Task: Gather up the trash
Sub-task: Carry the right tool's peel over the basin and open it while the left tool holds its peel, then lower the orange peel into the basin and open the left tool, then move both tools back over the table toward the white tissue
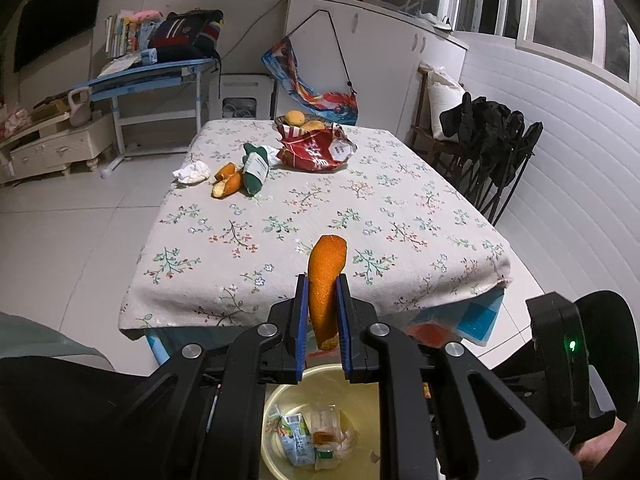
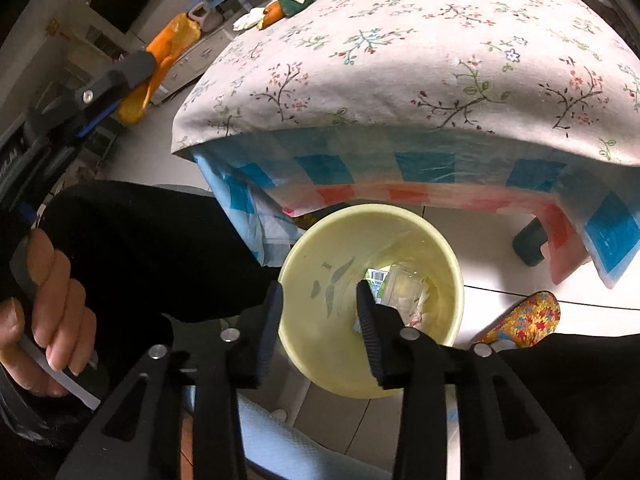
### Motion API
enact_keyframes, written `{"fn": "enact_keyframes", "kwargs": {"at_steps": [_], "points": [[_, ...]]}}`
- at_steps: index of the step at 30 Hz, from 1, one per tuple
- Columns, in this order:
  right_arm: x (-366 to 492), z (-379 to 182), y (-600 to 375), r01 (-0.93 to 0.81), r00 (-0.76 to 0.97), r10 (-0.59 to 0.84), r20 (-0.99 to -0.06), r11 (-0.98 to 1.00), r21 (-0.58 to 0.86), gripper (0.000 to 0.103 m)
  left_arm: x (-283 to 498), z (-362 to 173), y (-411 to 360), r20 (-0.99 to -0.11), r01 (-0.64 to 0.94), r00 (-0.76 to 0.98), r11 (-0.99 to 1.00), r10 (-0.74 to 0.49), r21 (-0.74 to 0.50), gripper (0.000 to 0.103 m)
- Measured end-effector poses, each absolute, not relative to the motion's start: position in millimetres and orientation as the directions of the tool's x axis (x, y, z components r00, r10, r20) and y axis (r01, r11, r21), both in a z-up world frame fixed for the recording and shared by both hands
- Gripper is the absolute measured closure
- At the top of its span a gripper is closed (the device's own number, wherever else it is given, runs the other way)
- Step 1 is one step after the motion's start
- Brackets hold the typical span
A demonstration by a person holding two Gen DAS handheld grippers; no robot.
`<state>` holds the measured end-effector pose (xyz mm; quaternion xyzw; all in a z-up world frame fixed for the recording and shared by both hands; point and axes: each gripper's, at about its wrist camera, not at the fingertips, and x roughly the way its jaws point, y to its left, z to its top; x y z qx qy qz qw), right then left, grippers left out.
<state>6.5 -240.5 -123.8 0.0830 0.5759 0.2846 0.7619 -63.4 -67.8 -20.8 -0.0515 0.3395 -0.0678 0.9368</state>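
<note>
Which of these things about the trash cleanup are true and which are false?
1. The left gripper holds an orange peel. True.
2. The right gripper holds a tissue. False: its fingers are apart with nothing between them.
3. The yellow bin is empty. False: wrappers lie in it.
4. A red snack bag is on the table. True.
5. A crumpled white tissue is in the bin. False: it lies on the table.

We see a flowered tablecloth (image 1: 360, 216) on the table, a black jacket (image 1: 480, 124) draped over a chair, and books (image 1: 120, 36) on a blue desk (image 1: 148, 76).
</note>
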Motion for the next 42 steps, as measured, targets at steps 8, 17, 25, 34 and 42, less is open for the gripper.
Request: {"fn": "enact_keyframes", "kwargs": {"at_steps": [8,17,25,34,42], "points": [[11.8,-108.8,-257.0,-0.278,0.293,0.543,-0.787,0.836,0.473,0.04,-67.1,-32.4,-73.3,-0.654,0.117,0.735,0.983,-0.179,-0.138,0.09],[14.0,-79.3,-280.9,-0.23,0.493,0.53,-0.69,0.844,0.484,0.031,-67.2,-48.4,-81.8,-0.709,0.174,0.67,0.975,-0.218,-0.135,0.09],[13.6,-61.1,-299.6,-0.183,0.63,0.462,-0.625,0.87,0.459,0.023,-66.5,-87.1,-106.8,-0.831,0.281,0.506,0.955,-0.232,-0.096,0.089],[13.6,-60.9,-307.5,-0.156,0.659,0.444,-0.607,0.871,0.467,0.023,-71.5,-89.0,-116.2,-0.837,0.292,0.506,0.955,-0.208,-0.06,0.056],[10.6,-58.5,-306.7,-0.161,0.675,0.423,-0.605,0.884,0.438,0.02,-75.3,-64.5,-105.2,-0.746,0.213,0.651,0.977,-0.139,0.004,0.038]]}}
